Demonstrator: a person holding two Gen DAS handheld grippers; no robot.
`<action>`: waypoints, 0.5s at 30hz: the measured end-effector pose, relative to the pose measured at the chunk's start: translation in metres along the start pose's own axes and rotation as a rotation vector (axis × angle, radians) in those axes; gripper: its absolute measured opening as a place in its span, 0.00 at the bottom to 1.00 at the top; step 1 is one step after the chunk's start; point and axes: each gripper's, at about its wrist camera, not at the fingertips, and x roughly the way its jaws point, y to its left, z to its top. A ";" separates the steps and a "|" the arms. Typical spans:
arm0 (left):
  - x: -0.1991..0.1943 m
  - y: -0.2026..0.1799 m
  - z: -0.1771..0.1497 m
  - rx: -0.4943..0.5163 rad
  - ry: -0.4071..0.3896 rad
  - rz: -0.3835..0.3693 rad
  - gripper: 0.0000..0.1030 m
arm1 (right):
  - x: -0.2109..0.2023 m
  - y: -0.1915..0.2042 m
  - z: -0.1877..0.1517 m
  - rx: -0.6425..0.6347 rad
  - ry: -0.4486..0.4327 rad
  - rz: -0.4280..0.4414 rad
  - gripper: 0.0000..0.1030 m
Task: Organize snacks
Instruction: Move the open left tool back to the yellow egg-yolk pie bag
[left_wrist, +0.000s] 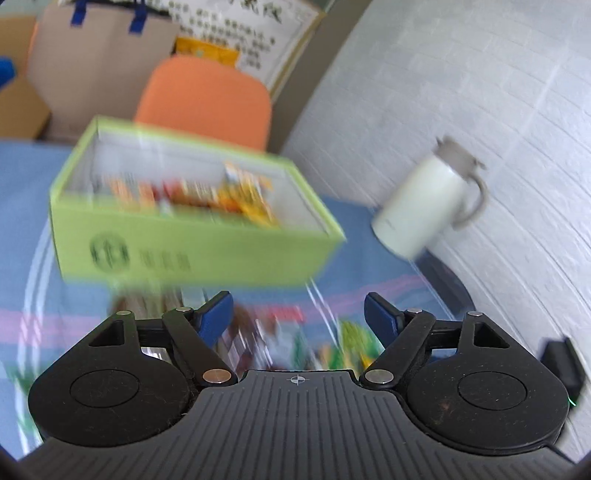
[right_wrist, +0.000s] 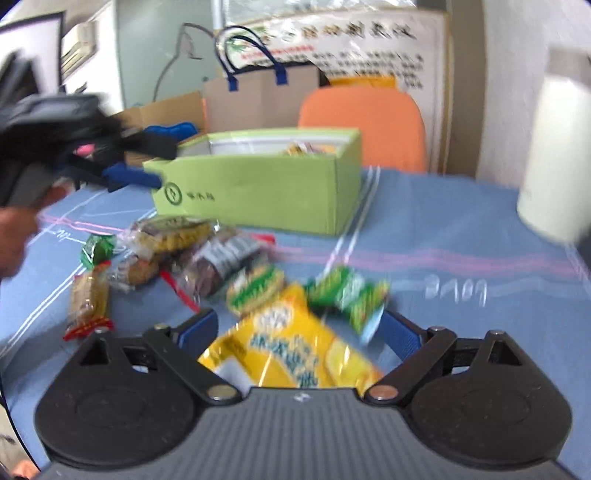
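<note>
Motion blur smears the snacks inside the green box; the white jug is cut off.

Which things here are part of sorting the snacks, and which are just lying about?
Part of the job:
green box, some snacks already inside
yellow bag between the right gripper's open fingers
green packs
brown packs on the cloth
left gripper, open and empty

Just lying about:
white jug
orange chair
paper bag

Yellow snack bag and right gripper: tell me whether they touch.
Cannot tell. In the right wrist view the yellow snack bag lies between the right gripper's open fingers, but blur hides any contact.
</note>
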 end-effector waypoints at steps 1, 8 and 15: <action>0.000 -0.002 -0.011 -0.010 0.019 -0.003 0.63 | 0.002 0.004 -0.005 0.011 0.004 -0.002 0.91; -0.003 -0.001 -0.073 -0.101 0.139 0.022 0.63 | -0.018 0.055 -0.032 -0.006 0.009 0.041 0.91; 0.000 -0.012 -0.083 -0.132 0.184 -0.022 0.63 | -0.023 0.087 -0.042 -0.023 -0.006 0.030 0.91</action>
